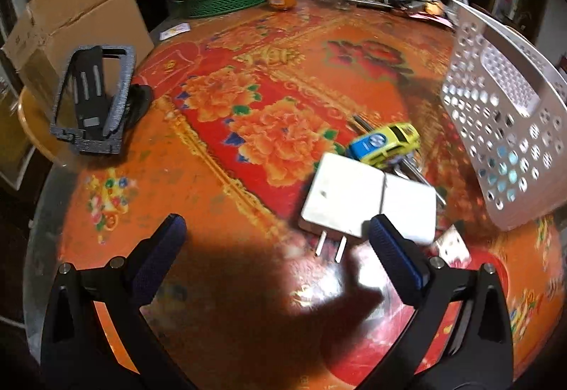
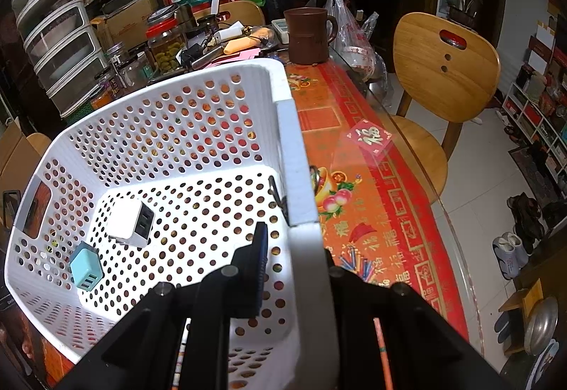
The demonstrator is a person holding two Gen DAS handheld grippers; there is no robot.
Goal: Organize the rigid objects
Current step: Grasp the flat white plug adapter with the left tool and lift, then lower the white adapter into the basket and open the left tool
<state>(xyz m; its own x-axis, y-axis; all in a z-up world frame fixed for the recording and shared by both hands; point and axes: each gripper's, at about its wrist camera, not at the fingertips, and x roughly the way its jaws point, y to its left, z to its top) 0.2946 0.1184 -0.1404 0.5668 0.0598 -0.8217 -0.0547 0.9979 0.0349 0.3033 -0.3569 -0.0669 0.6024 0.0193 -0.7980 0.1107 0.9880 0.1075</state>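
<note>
The charger [image 1: 345, 200], a flat white block with two prongs, lies on the bench [image 1: 219, 127] ahead of the left gripper [image 1: 274, 239] and off to its right side. Its prongs point back toward the gripper; its broad face is up. A second white block [image 1: 411, 207] lies touching its right edge, and the gripper's right finger [image 1: 397, 251] overlaps the near corners of both in the left wrist view; contact cannot be confirmed. A toy car [image 1: 384, 143] sits just beyond, over some metal items too blurred to name.

Left jaws: spread wide, holding nothing. The charger is not centred between them; judged from this view, the gripper must shift to its right before closing, and closing across the short axis, clear of the prongs, looks the more workable grip.

The basket [image 2: 212, 113] stands tilted at the right of the chargers. The right gripper [image 2: 294, 269] is the farther one from the charger. Its jaws are pressed together on the basket's wall, one finger [image 2: 260, 266] inside, the other outside. In the basket lie a white adapter [image 2: 129, 221] and a blue adapter [image 2: 85, 266].
</note>
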